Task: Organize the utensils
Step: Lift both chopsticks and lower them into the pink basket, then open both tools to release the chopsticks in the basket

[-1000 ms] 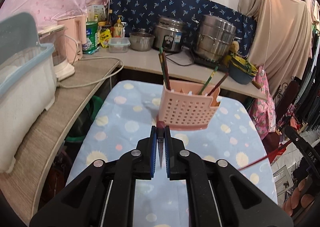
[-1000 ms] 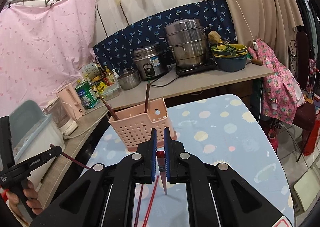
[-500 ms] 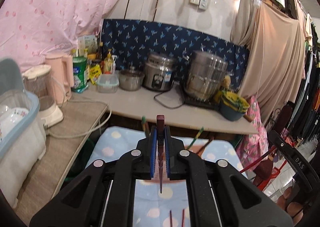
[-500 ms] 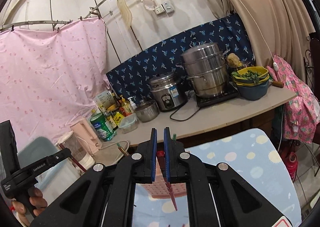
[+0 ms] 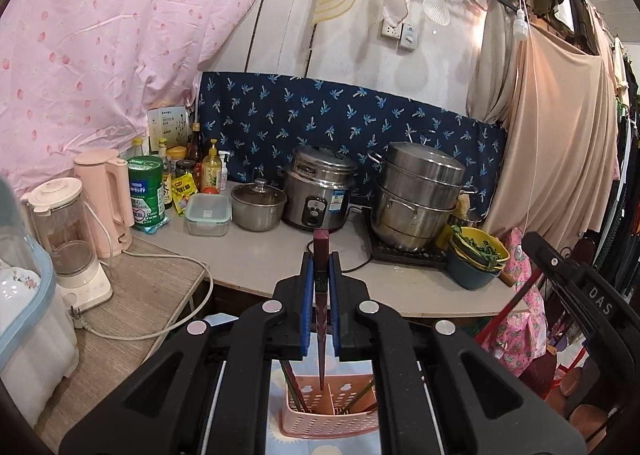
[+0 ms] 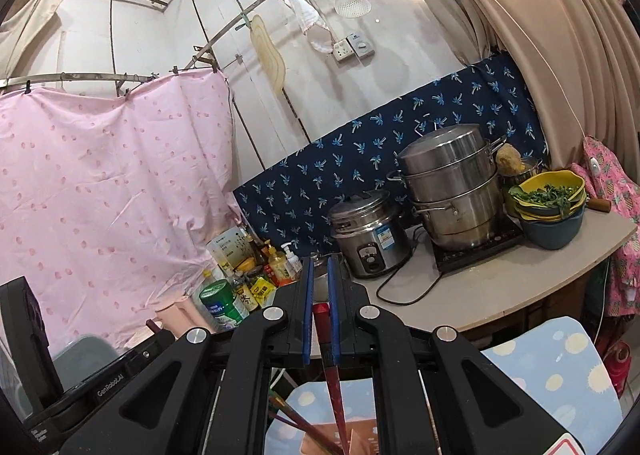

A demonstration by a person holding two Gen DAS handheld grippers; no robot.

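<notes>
Currently both grippers are raised above the work area, each clamped on one chopstick.

Left gripper [image 5: 321,279]: the blue-padded fingers [image 5: 307,295] are closed almost fully on a dark maroon patterned chopstick [image 5: 320,315]. Its square blunt end stands up past the fingertips; its thin tip hangs down behind them, over the pink perforated plastic utensil basket [image 5: 328,415]. Tip appears to be above the basket's centre divider; whether it touches cannot be told. Basket sits below and behind the fingers on a light blue cloth with pale dots [image 5: 324,447]. It already holds several sticks, dark ones in the compartment left of the fingers, greenish ones in the right.

Right gripper [image 6: 319,283]: fingers [image 6: 307,303] nearly closed on a red chopstick [image 6: 334,383]. Its red top sits between the pads, well short of the fingertips; the shaft slants down toward the basket, whose pink edge shows at the bottom of the right wrist view. Contact with the basket cannot be told.

Beyond both sets of fingers: grey bench [image 5: 260,255] carrying a steel rice cooker [image 5: 320,191] and a stacked steel steamer pot [image 5: 416,195].
</notes>
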